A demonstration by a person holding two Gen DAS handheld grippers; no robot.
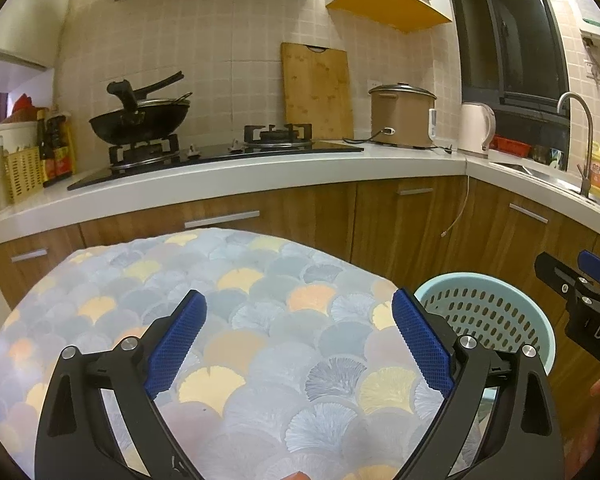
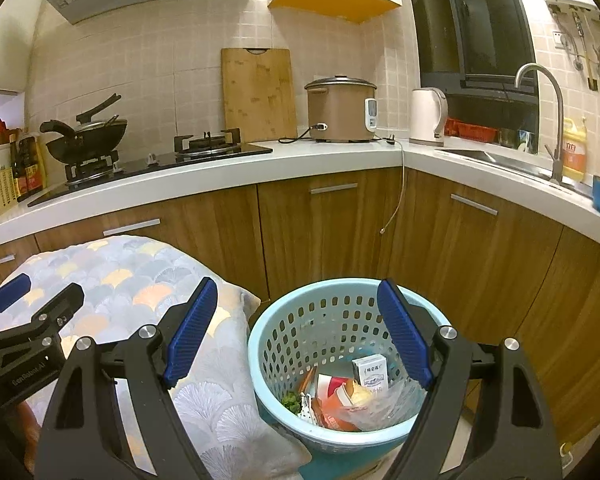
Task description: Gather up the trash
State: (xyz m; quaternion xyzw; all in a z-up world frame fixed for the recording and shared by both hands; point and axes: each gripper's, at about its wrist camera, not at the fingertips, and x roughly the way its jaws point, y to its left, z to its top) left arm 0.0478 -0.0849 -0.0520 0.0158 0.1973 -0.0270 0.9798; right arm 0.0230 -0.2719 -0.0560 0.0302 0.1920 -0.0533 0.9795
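Both tongs, left gripper [image 1: 299, 322] and right gripper [image 2: 297, 322], gape released and empty, the trash [image 2: 342, 398] lying in the blue perforated basket [image 2: 292, 416] under the right pair, so scan the patterned cloth [image 1: 236, 280] beneath the left before stopping.

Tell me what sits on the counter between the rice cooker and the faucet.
A white kettle stands between the rice cooker and the faucet, clearest in the right wrist view.

Both grippers' [image 1: 300, 316] [image 2: 298, 316] jaws wide, empty
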